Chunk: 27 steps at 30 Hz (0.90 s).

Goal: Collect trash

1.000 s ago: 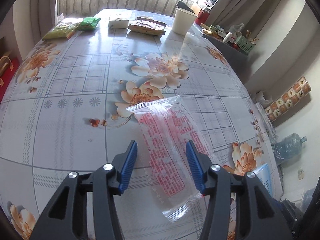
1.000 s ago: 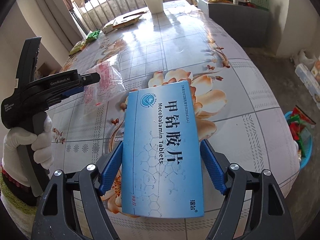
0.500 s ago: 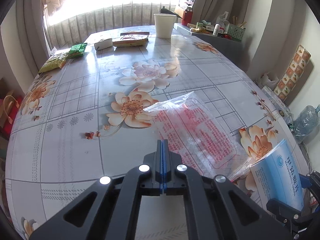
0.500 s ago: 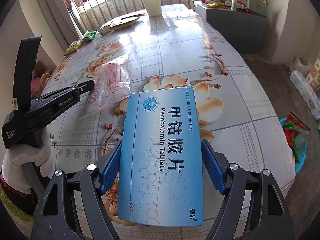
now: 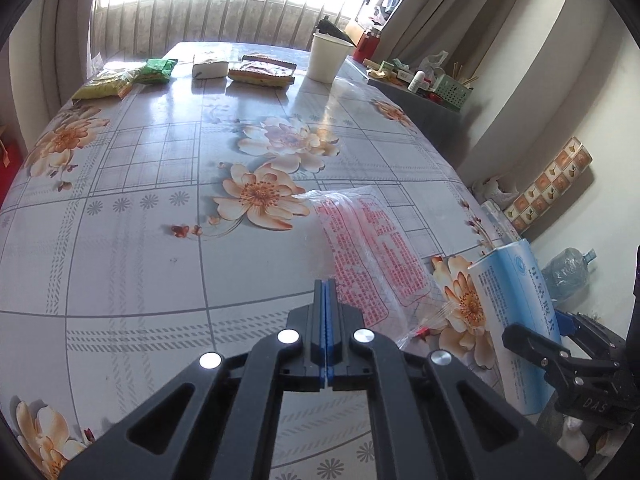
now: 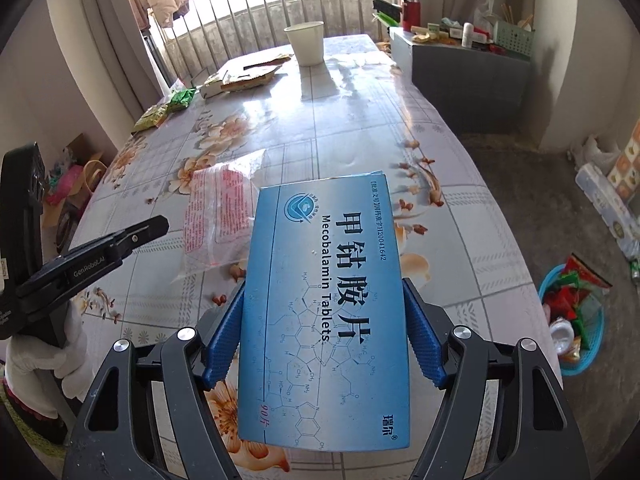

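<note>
A clear plastic bag (image 5: 372, 256) with red print lies on the flowered tablecloth (image 5: 160, 216). My left gripper (image 5: 326, 284) is shut just at the bag's left edge, and I see nothing between its jaws. From the right wrist view the left gripper (image 6: 160, 224) hangs apart from the bag (image 6: 220, 216), held by a white-gloved hand (image 6: 44, 356). My right gripper (image 6: 324, 286) is shut on a blue Mecobalamin tablet box (image 6: 320, 240), one pad on each long side, lifted above the table's near edge. The box (image 5: 516, 320) also shows at the right of the left wrist view.
A blue basket (image 6: 560, 368) with wrappers stands on the floor to the right of the table. A white paper cup (image 5: 328, 58), flat snack packets (image 5: 260, 72), a white box (image 5: 210, 68) and green packets (image 5: 158, 70) sit at the table's far end. A grey cabinet (image 6: 472, 80) stands far right.
The left jaws stood open around the bag and have snapped shut; the bag now lies to their right. The right gripper has risen a little with the blue box.
</note>
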Tool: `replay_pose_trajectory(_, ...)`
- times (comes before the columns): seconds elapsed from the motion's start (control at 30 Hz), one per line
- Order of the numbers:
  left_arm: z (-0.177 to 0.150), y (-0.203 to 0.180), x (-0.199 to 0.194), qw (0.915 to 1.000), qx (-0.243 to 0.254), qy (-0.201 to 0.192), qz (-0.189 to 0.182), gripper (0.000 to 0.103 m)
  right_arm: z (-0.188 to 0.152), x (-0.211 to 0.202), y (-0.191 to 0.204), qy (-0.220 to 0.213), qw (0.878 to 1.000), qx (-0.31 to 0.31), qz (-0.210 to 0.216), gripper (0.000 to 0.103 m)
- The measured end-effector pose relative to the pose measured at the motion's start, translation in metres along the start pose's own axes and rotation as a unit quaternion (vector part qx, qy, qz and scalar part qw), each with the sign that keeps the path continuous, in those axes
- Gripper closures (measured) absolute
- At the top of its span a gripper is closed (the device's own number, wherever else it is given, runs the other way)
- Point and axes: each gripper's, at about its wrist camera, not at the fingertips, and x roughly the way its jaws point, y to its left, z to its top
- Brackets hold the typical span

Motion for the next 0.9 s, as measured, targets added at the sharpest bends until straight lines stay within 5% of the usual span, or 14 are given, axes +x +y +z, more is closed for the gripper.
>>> replay_pose_trajectory(0.27,0.0,0.016,0.002,0.9974,-0.057,0.02,-0.04,0.101,0.046,0.055,0.028,0.012,0.998,-0.054,-0.012,0.034)
replay_pose_trajectory(0.5,0.0,0.024,0.008,0.9912,-0.095,0.038,-0.084,0.066,0.049,0.067,0.042,0.021,0.993,-0.111,-0.036,0.034)
replay_pose_trajectory(0.9,0.012,0.023,0.018,0.974,-0.15,0.04,-0.165,0.06,0.043,0.072,0.032,0.037,0.994,-0.098,-0.014,0.036)
